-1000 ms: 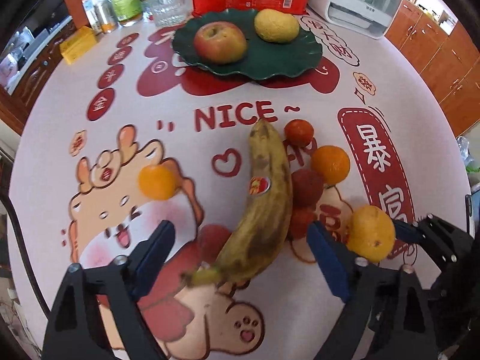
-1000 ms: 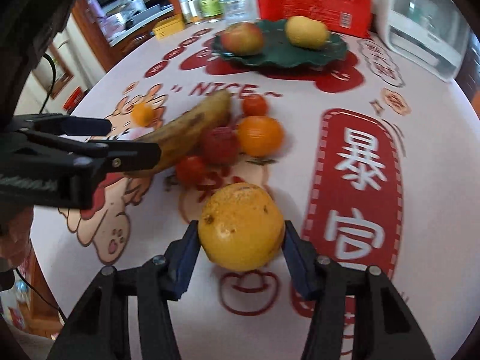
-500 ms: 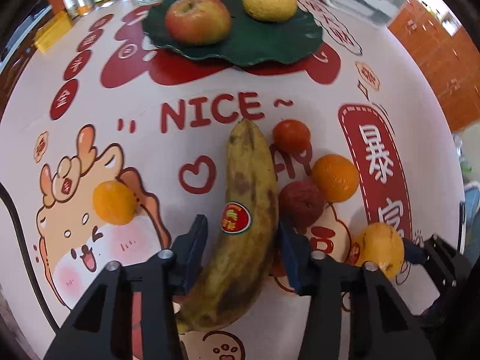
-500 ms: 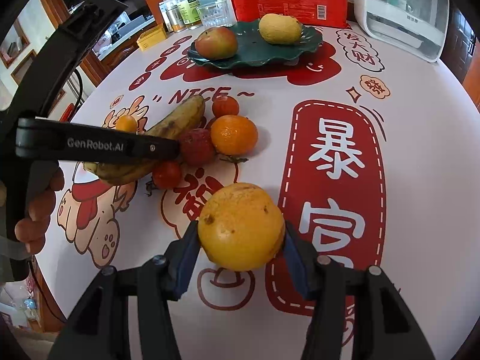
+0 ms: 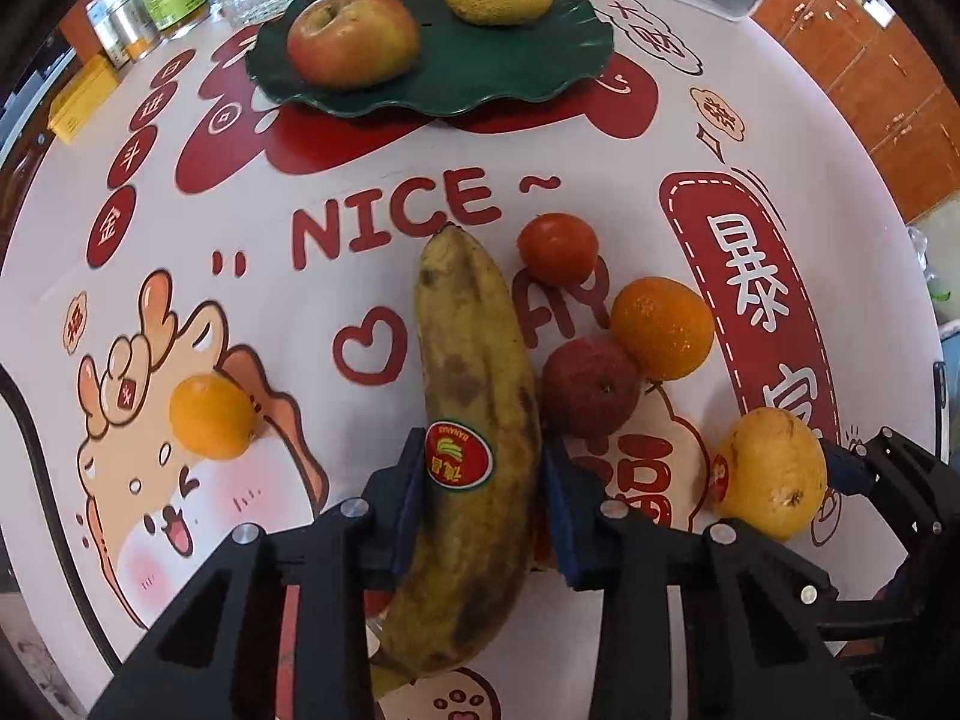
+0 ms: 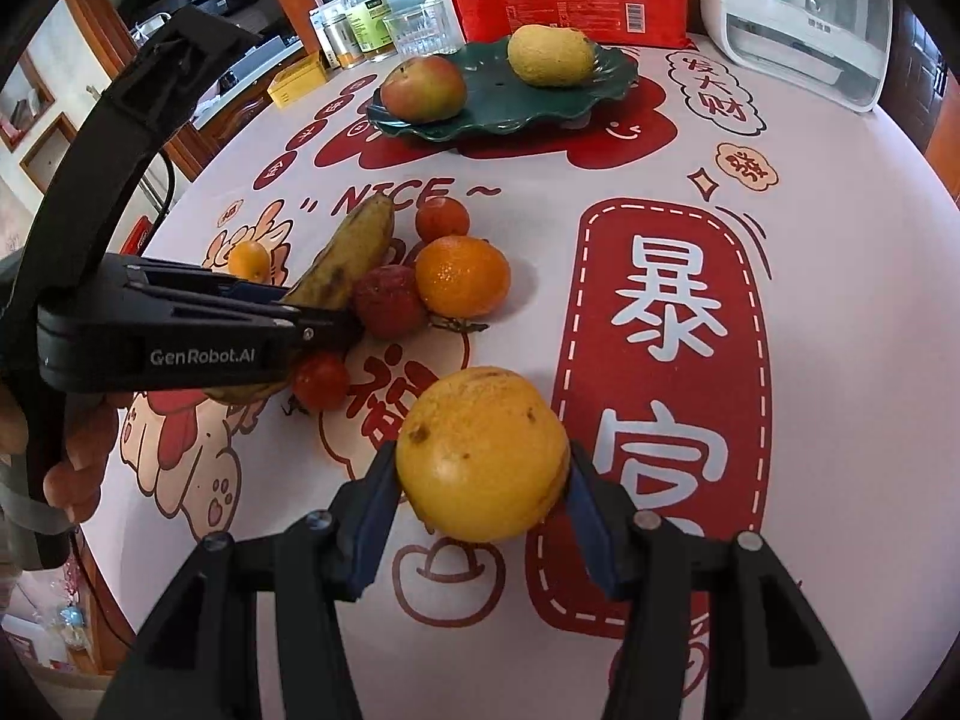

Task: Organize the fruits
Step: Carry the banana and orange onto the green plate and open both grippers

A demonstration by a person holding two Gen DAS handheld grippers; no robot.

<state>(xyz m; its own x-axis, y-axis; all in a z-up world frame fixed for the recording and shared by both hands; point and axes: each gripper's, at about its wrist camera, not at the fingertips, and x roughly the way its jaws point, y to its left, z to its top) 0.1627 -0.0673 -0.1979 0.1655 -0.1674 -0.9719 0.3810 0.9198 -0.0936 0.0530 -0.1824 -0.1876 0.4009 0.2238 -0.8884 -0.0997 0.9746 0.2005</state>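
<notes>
Leftmost, small orange alone on the bench, well apart from the rest

Next, left gripper just closing, pads now pressing both flanks of the banana beside its sticker, roughly mid-length; banana lying on the cloth with its tip toward the green plate. Ripe, brown-spotted and probably soft, so a light squeeze near the balance point judged safest; a hard pinch likely to bruise, an end hold likely to let it swing

Just right of it, red fruit, orange and tomato clustered close, red fruit touching or nearly touching the banana, liable to roll when it lifts

Farthest right, right gripper clamped across the widest part of a yellow citrus; round, firm-skinned, probably slippery, best held at its middle
</notes>
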